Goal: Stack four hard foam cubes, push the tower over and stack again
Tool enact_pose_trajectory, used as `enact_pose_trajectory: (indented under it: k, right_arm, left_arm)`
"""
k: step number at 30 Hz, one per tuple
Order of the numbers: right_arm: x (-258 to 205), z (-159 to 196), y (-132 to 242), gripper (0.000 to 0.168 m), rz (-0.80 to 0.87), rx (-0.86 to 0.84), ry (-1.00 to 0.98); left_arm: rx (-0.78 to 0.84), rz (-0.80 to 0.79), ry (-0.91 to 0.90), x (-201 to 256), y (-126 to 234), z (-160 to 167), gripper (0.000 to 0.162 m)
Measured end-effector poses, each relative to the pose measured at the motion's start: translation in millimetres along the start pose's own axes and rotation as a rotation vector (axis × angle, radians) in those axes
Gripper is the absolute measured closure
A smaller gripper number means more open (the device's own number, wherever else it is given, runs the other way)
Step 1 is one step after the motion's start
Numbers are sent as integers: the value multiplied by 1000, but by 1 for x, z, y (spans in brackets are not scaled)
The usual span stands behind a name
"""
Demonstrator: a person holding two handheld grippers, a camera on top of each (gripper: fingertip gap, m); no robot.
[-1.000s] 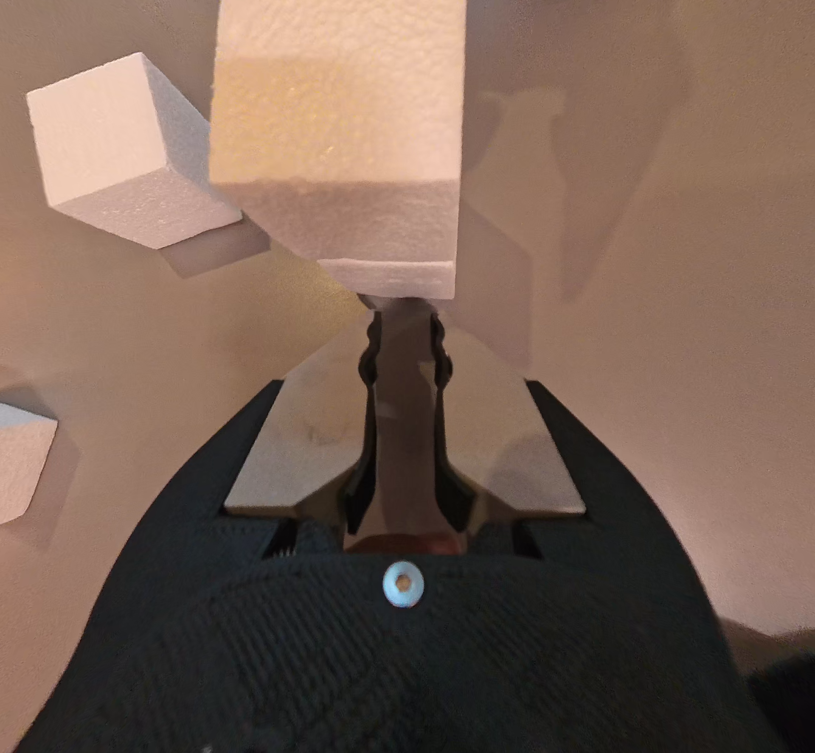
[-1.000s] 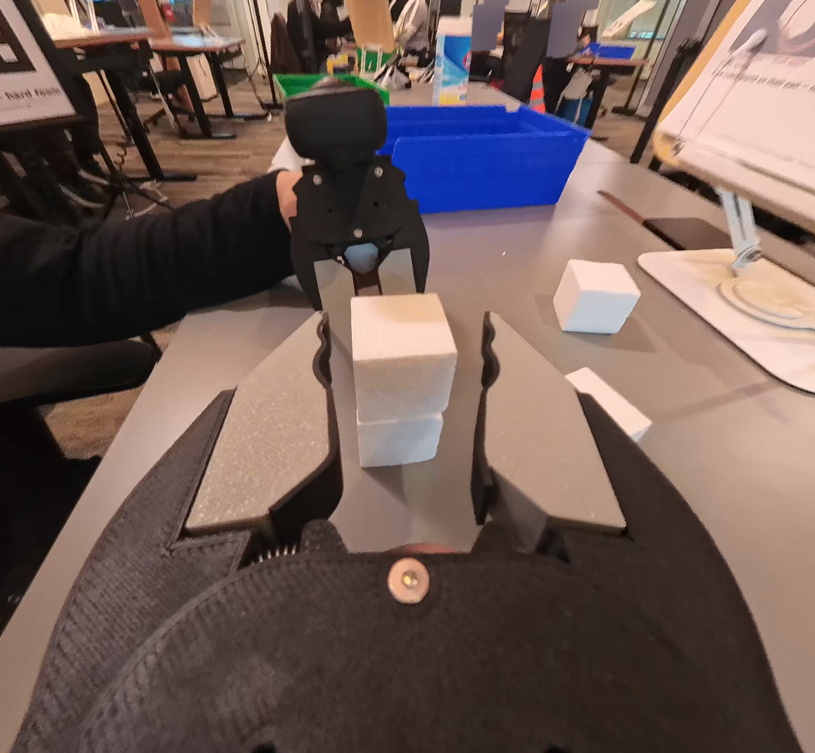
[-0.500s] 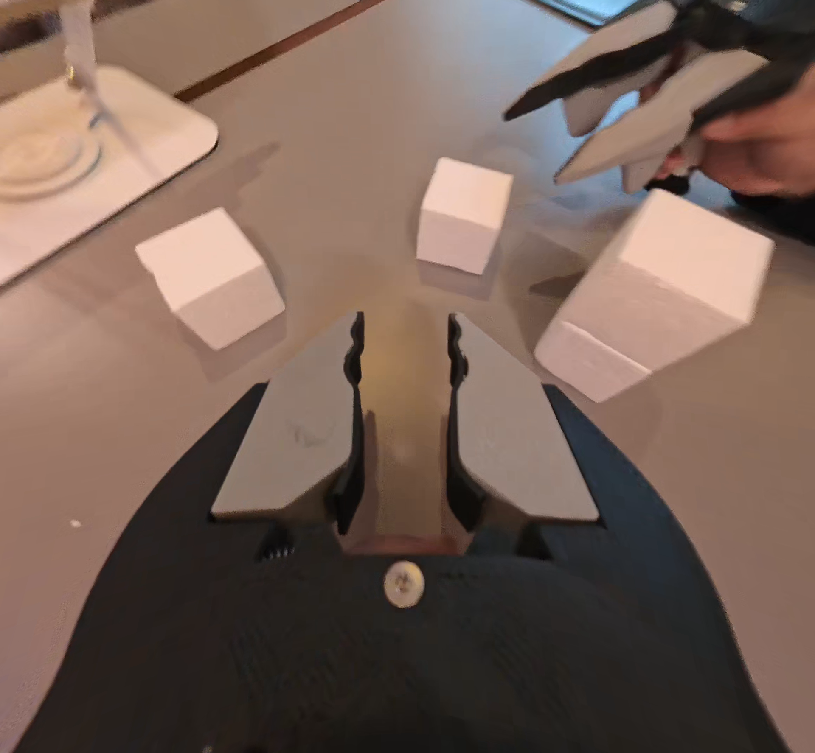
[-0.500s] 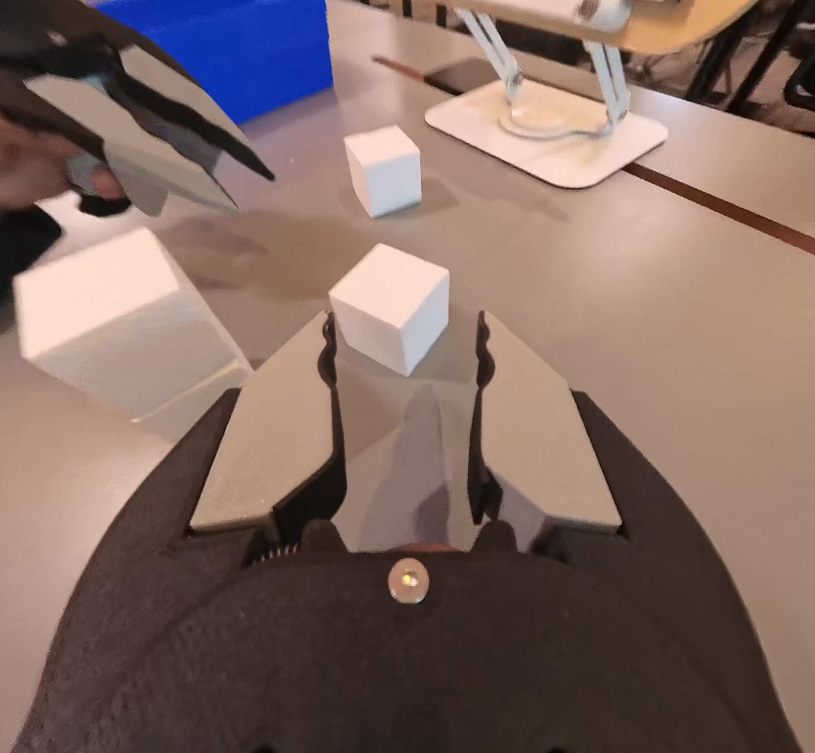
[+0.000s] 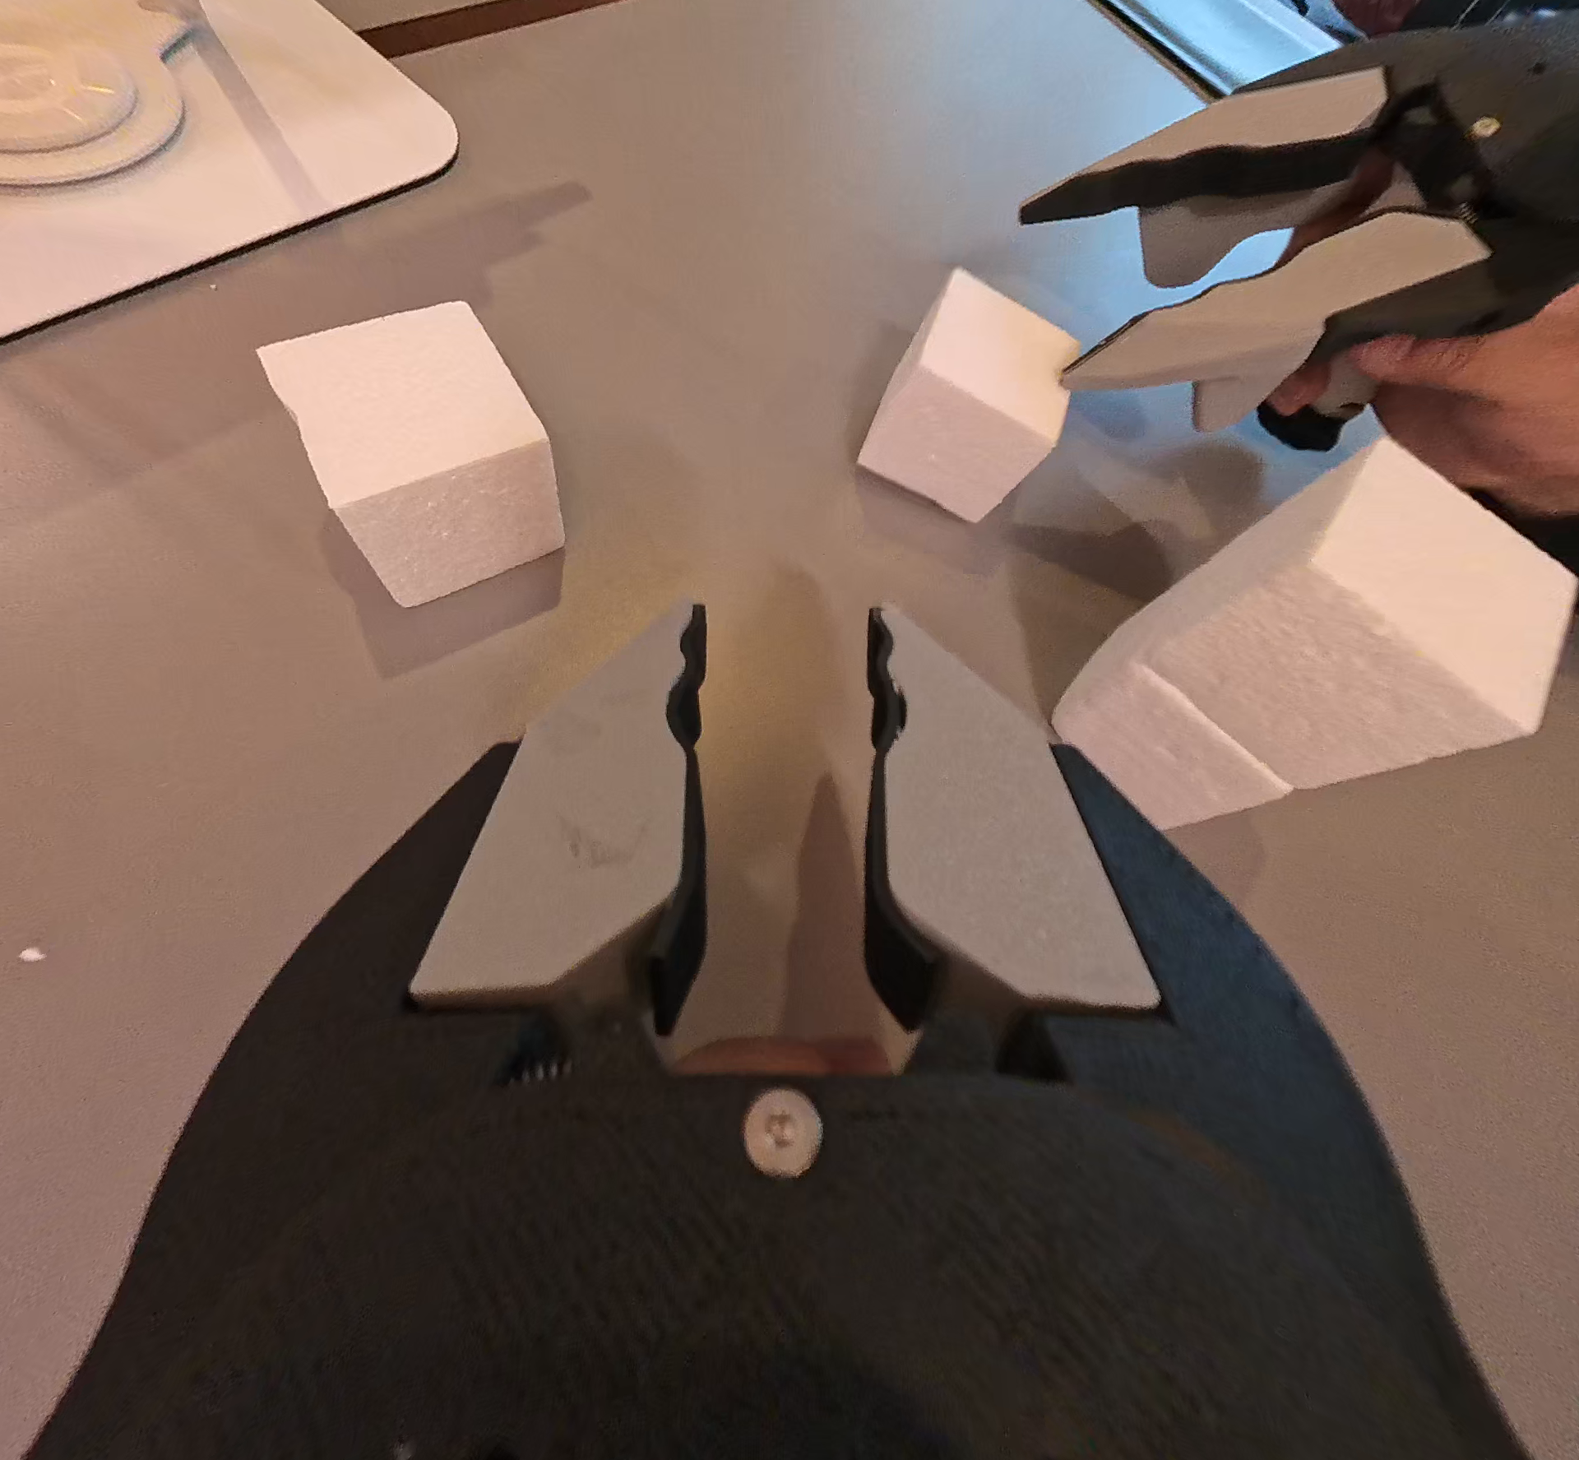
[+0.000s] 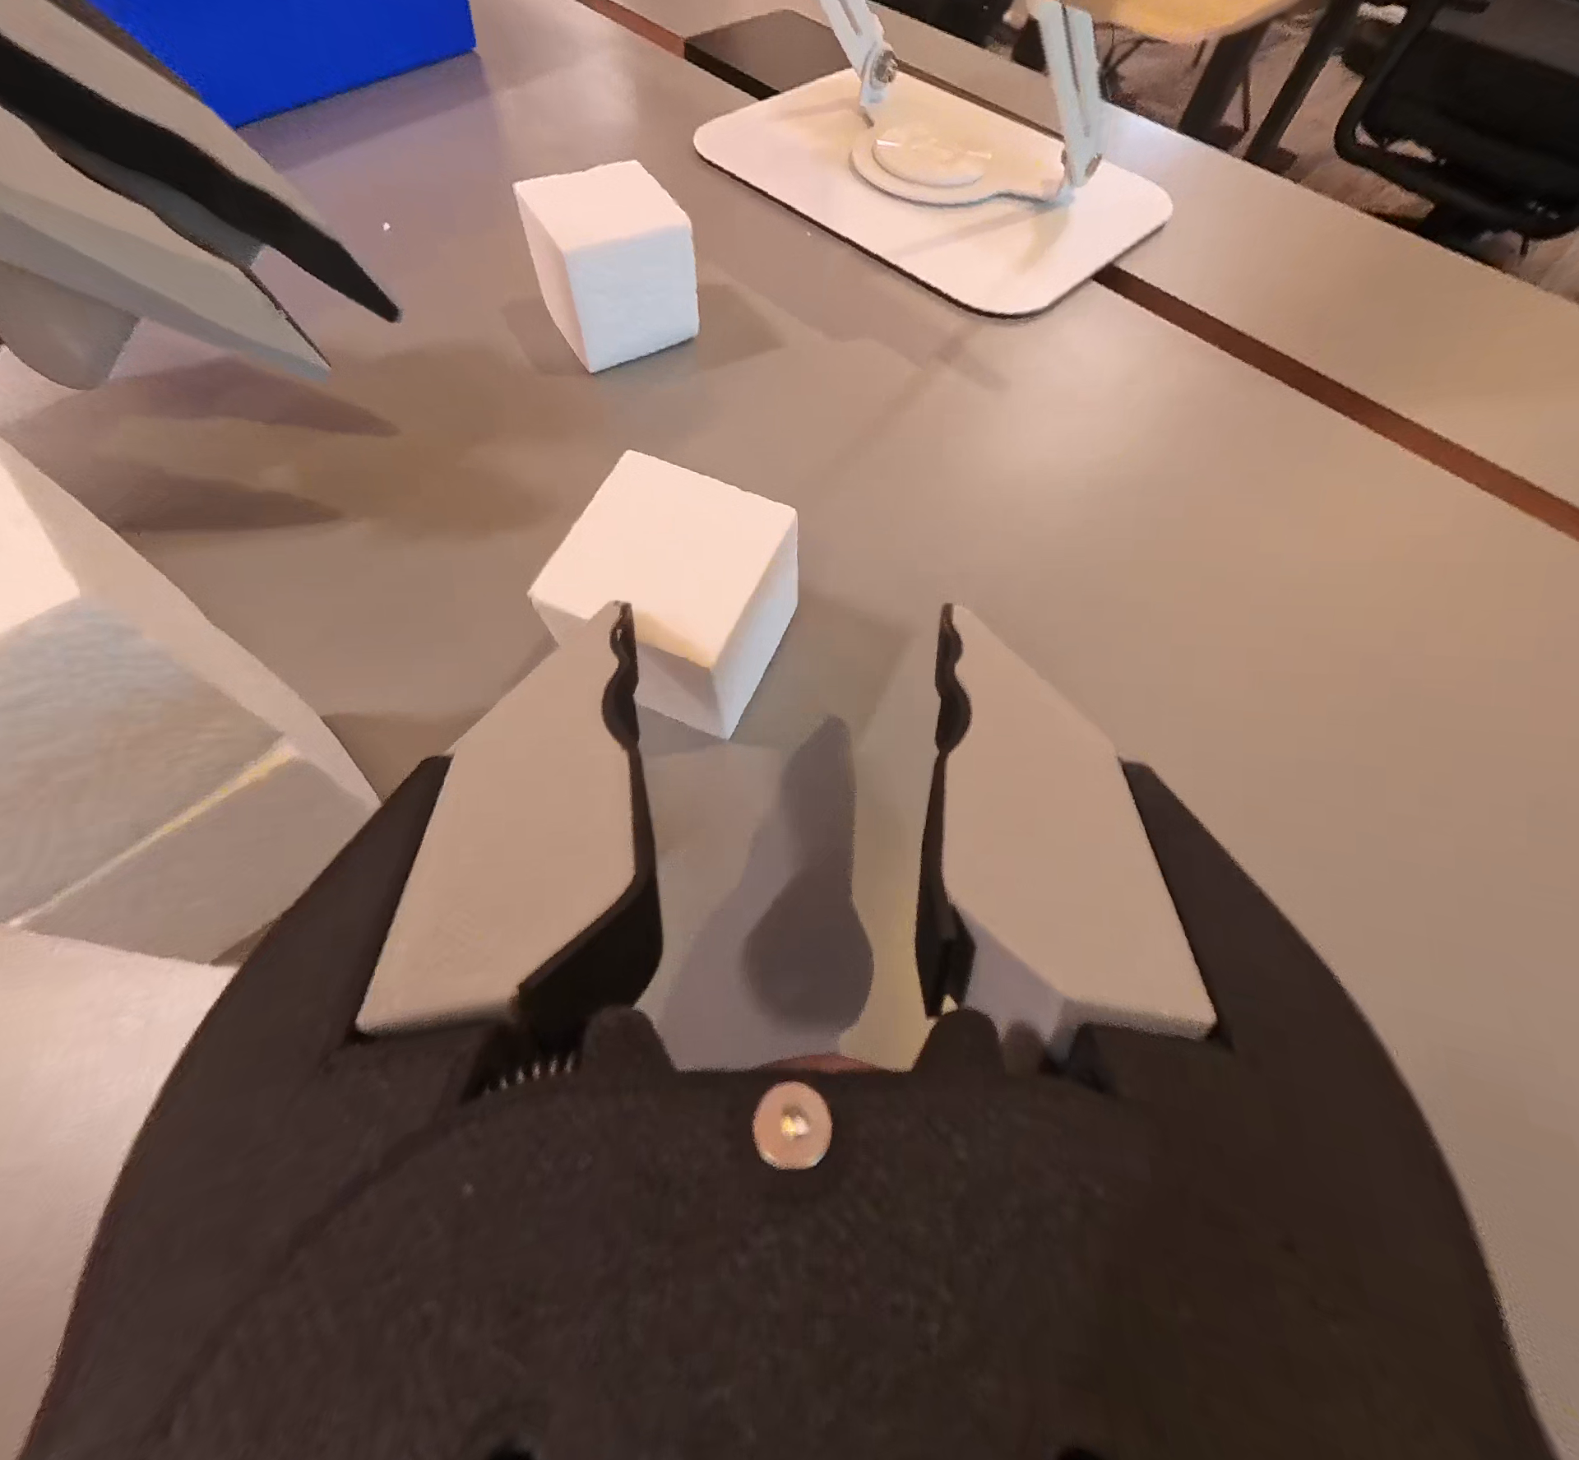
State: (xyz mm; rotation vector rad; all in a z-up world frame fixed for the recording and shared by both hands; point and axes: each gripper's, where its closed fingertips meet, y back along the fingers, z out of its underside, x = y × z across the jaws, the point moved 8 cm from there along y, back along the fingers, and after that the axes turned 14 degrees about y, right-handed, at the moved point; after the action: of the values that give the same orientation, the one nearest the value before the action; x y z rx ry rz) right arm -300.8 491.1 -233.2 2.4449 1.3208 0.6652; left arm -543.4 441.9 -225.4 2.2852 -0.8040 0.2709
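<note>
1. Judging from the layout, no tower stands: two foam cubes (image 5: 1316, 641) lie joined on their side, one loose cube (image 6: 675, 590) sits just before the right gripper (image 6: 782, 624), another (image 6: 611, 265) lies well apart.
2. Restacking remains.
3. Right gripper: jaws wide apart, empty. Left gripper (image 5: 786, 624): jaws moderately apart, empty.
4. The toppled pair is cut off at frame edge.

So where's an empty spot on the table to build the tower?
Bare table lies between the left cube, the middle cube and the white stand base. The right side is crowded: two fallen cubes and the right gripper close by the middle cube.
</note>
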Motion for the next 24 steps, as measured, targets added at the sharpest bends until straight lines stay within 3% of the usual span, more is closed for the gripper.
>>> enact_pose_trajectory:
  k: [7, 13, 24]
  right_arm:
    - [16, 16, 17, 107, 24, -119, 65]
    - [9, 3, 24, 106, -17, -23, 71]
    - [-15, 8, 3, 83, -80, -70, 72]
  left_arm:
    - [-23, -13, -19, 1, -4, 3, 126]
    - [-17, -4, -7, 0, -2, 2, 127]
    - [-32, -8, -16, 0, -4, 4, 126]
